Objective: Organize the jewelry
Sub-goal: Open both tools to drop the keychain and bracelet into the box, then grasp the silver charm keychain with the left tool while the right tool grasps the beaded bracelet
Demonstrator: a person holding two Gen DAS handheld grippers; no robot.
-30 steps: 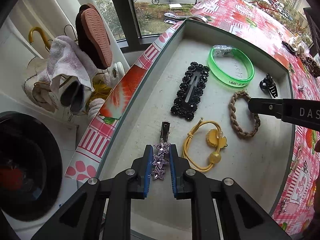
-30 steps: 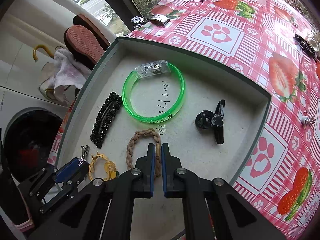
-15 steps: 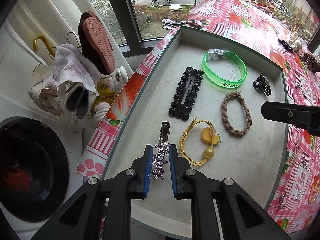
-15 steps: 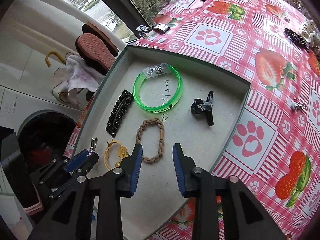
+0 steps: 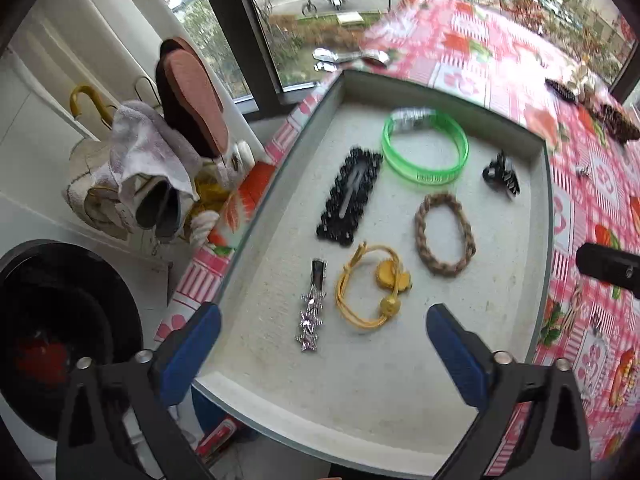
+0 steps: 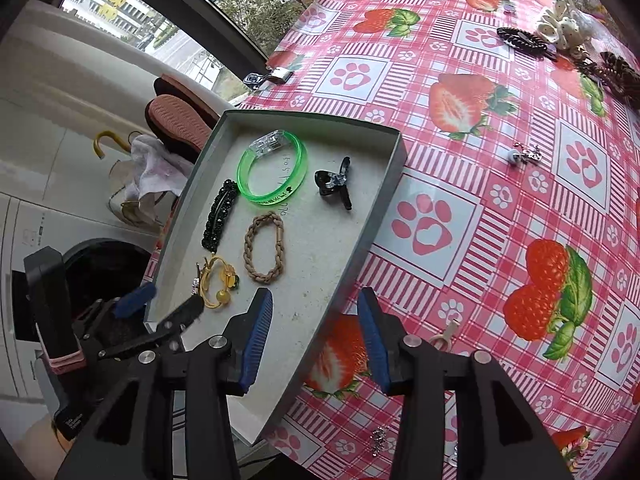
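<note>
A grey tray sits at the table's left edge. In it lie a star hair clip, a yellow hair tie, a braided brown tie, a black beaded clip, a green bangle and a small black claw clip. My left gripper is open and empty, just behind the star clip. My right gripper is open and empty over the tray's near right rim.
The strawberry tablecloth carries more loose jewelry: a pearl earring, a dark clip, a white bow, small pieces near the front. A silver clip lies beyond the tray. A washing machine and slippers stand left.
My left gripper opened and let the star clip go onto the tray, then drew back. My right gripper opened wider and pulled back and up from the braided tie.
</note>
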